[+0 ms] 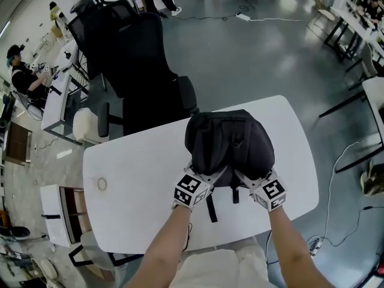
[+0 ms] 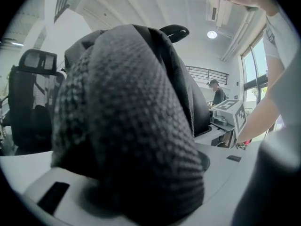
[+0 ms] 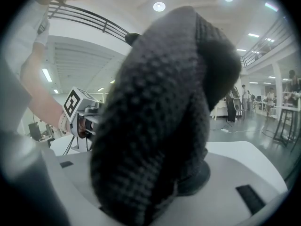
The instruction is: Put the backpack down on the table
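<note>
A black backpack [image 1: 231, 143] sits on the white table [image 1: 138, 179], its straps hanging toward the near edge. My left gripper [image 1: 213, 174] is at its near left side and my right gripper [image 1: 246, 179] at its near right. In the left gripper view a padded mesh shoulder strap [image 2: 136, 126] fills the space between the spread jaws of the left gripper [image 2: 141, 192]. The other mesh strap [image 3: 160, 117] lies the same way between the jaws of the right gripper [image 3: 155, 192]. Both grippers look open, with the straps resting loosely between the jaws.
A black office chair [image 1: 141, 71] stands behind the table's far edge. A small ring [image 1: 102, 184] lies on the table's left part. A person [image 1: 24, 74] sits at a desk at far left. Cables [image 1: 342, 167] run over the floor on the right.
</note>
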Tool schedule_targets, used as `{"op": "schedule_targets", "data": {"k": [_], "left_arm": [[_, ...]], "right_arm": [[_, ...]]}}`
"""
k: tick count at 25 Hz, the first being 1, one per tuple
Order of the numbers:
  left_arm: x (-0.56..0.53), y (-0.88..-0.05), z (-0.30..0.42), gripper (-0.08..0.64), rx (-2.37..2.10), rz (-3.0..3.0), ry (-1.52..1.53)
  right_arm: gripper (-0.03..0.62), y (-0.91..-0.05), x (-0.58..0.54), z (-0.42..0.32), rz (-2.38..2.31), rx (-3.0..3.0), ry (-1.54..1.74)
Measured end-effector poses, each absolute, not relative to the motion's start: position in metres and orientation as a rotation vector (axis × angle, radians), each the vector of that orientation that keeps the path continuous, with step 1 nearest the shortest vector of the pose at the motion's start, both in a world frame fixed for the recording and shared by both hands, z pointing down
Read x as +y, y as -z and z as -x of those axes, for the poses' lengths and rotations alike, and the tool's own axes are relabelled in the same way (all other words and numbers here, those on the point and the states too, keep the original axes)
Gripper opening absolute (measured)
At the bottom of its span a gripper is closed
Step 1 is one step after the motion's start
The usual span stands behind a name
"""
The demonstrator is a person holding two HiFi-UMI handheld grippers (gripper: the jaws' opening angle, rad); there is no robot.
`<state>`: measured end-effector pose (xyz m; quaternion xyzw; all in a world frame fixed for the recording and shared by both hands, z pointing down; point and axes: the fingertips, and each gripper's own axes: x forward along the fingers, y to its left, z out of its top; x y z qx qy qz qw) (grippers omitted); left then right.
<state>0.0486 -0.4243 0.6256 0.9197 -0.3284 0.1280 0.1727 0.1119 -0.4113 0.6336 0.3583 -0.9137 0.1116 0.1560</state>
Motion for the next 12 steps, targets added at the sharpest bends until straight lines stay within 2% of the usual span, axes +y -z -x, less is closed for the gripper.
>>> {"op": "schedule_targets", "data": {"k": [6, 12], "left_arm": [[-0.4238, -0.6280, -0.0480, 0.243, -0.947, -2.590, -0.376], [-0.4192, -0.6252, -0.0452, 0.272, -0.967, -2.596, -0.398]], "right_arm": [[0.299, -0.6361, -0.4105, -0.1173, -1.058, -2.576, -0.331], [0.311, -0.6292, -0.4080, -0.1227, -1.082, -2.555, -0.331]]}}
